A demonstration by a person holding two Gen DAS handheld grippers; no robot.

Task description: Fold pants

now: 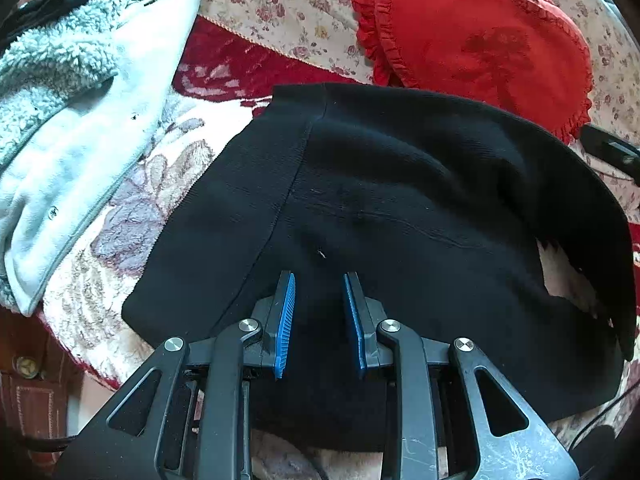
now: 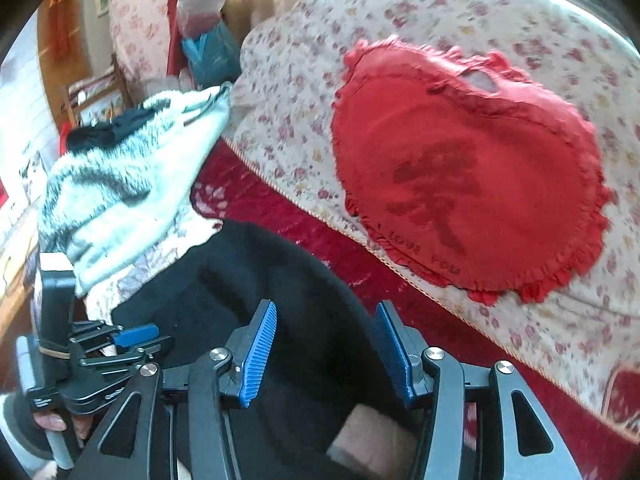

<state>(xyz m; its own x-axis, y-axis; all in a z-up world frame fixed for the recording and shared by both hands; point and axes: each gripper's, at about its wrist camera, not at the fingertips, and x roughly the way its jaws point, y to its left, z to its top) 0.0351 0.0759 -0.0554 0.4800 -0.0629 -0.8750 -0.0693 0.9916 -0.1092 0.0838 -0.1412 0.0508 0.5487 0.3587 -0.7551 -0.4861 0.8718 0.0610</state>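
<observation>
One black knit pants bundle, frilly red heart cushion

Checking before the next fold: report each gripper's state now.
Left gripper: jaws apart above the black pants, gripping nothing.
Right gripper: jaws open, empty, over the pants.

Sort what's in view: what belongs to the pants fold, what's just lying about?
For the job:
black pants
left gripper, jaws apart over the pants, nothing held
right gripper, jaws open, nothing held

Lying about:
red heart cushion
white fleece jacket
floral cover
red patterned blanket
</observation>
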